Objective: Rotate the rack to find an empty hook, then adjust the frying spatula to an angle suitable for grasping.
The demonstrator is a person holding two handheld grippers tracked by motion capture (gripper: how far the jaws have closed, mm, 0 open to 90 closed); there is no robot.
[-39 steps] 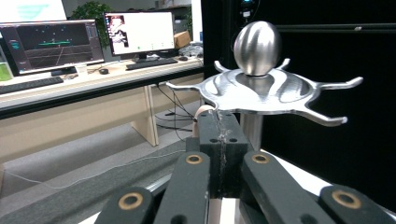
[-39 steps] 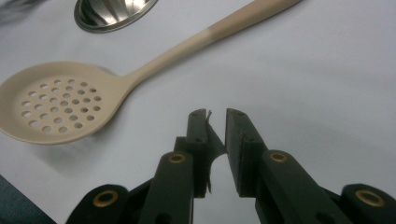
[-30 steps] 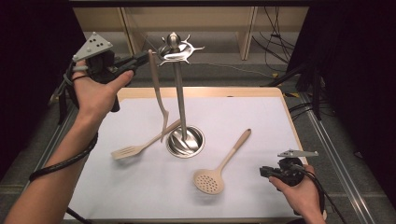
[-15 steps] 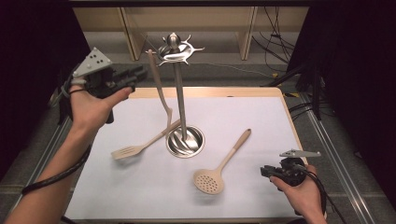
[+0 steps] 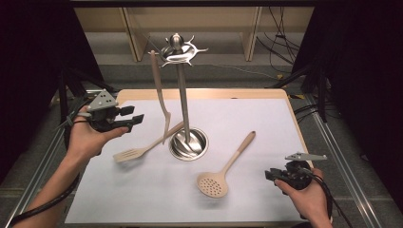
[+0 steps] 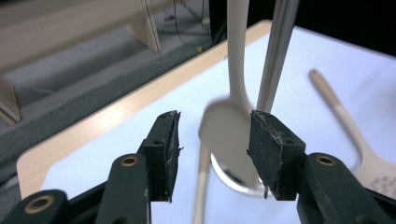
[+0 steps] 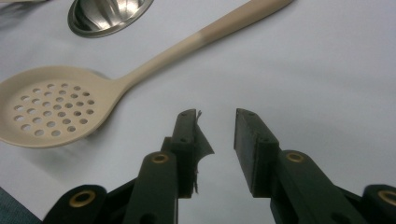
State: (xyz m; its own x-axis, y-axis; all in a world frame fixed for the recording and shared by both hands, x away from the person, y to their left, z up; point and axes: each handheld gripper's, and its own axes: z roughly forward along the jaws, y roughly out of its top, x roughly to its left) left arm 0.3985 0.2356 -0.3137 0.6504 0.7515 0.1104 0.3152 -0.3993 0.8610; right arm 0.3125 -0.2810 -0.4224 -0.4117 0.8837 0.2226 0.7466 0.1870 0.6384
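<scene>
– White-covered table with a pale wooden rim (image 5: 119,199), noted first. What stands on it?

– One tall polished steel utensil stand with a round base and hooked crown (image 5: 183,109), near the middle of the surface. A long beige plastic spoon (image 5: 159,95) hangs from a hook on its left side, bowl downward, close to the post.

– And lying flat?

– A beige round perforated skimmer (image 5: 223,171) toward the front right, handle pointing to the far right corner. A beige slotted turner (image 5: 138,151) lies left of the base, with its handle end at the base.

– Handling, in your judgement?

– Light, stiff, smooth pieces; likely slippery at the bowl. The spoon will swing on its hook if knocked. The skimmer is best taken at mid-handle, where the shaft is narrow and even.

– Left gripper (image 5: 137,116)?

– Near the left edge, pointed at the stand. Its jaws have just been opening and stand released, with nothing between the pads. In the left gripper view the spoon's bowl shows through the gap but hangs beyond the tips, apart from them.

– Right gripper (image 5: 267,175)?

– At the front right corner, low over the surface. Its jaws have likewise just been opening and are empty. The skimmer lies ahead and to the left of them, not between them.
</scene>
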